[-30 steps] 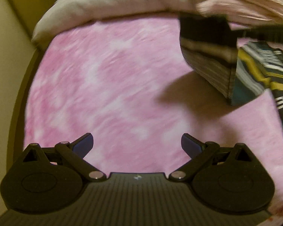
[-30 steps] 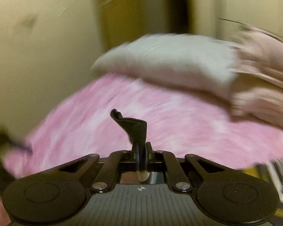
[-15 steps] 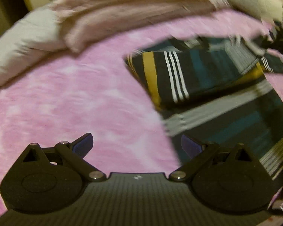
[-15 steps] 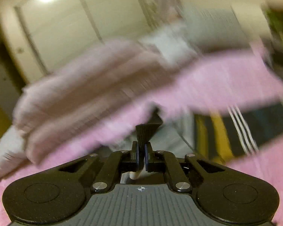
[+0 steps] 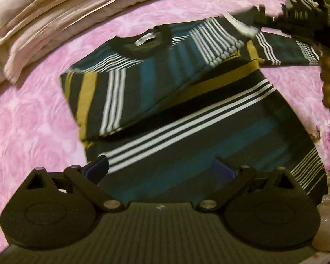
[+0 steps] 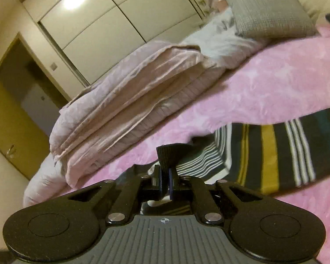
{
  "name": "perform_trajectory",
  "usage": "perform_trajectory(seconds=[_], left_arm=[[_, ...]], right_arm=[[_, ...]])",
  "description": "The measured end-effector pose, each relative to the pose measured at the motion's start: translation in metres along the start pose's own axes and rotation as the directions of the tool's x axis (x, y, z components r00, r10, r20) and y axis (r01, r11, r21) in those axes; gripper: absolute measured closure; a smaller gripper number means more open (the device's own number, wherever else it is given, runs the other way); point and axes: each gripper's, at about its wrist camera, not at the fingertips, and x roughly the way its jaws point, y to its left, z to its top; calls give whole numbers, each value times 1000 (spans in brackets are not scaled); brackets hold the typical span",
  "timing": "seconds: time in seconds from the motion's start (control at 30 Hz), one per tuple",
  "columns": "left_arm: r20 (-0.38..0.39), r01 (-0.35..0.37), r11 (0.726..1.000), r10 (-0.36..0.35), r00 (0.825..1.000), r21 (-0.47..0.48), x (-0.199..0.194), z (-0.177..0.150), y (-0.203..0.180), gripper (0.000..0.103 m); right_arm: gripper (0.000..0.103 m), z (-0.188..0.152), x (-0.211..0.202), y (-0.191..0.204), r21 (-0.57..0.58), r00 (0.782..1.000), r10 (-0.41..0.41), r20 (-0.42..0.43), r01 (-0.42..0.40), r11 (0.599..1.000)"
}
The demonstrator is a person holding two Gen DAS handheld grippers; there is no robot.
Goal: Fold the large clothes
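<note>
On bed (image 5: 33, 114): left claw (image 5: 162, 169) open above shirt (image 5: 187, 114). Right view only: right claw (image 6: 165, 176) clamped on black shirt edge, near quilt (image 6: 125, 92).

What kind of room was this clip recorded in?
Almost certainly a bedroom: a bed under a pink bedspread, a grey pillow and folded quilt on it, and a built-in wardrobe behind. A striped shirt lies on the bedspread.

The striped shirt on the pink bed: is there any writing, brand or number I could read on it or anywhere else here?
None can be read.
Neck label inside the collar of the striped shirt: a pale tag, too blurred to read.
Crosshair mark on the right gripper's body: a symbol only, no letters.
</note>
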Motion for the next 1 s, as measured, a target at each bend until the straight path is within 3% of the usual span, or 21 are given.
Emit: perform_trajectory(seconds=[0.1, 0.13, 0.3, 0.47, 0.53, 0.67, 0.83, 1.0], left_arm=[[-4, 6, 999, -5, 1000, 38, 12, 10, -10, 5], [-5, 8, 999, -8, 1000, 45, 15, 13, -14, 5], [-31, 22, 996, -20, 999, 81, 34, 21, -24, 5], [-35, 32, 994, -29, 999, 106, 62, 46, -39, 5], [-27, 40, 992, -37, 999, 120, 73, 59, -50, 5], [-13, 48, 988, -47, 999, 145, 89, 82, -69, 5], [-13, 41, 985, -39, 999, 169, 117, 106, -87, 5], [-16, 40, 987, -38, 999, 153, 141, 123, -91, 5]], right_arm=[[91, -29, 25, -46, 123, 972, -148, -183, 172, 977], [90, -36, 24, -57, 144, 967, -170, -191, 199, 969], [87, -34, 1, -100, 201, 950, -258, -176, 292, 935], [53, -1, -31, -156, 233, 916, -388, -102, 401, 886], [53, 16, -47, -185, 271, 898, -434, -70, 435, 858], [53, 51, -76, -245, 348, 862, -507, 1, 475, 808], [53, 74, -100, -316, 510, 815, -576, 66, 469, 721], [53, 86, -114, -356, 591, 807, -579, 116, 413, 693]])
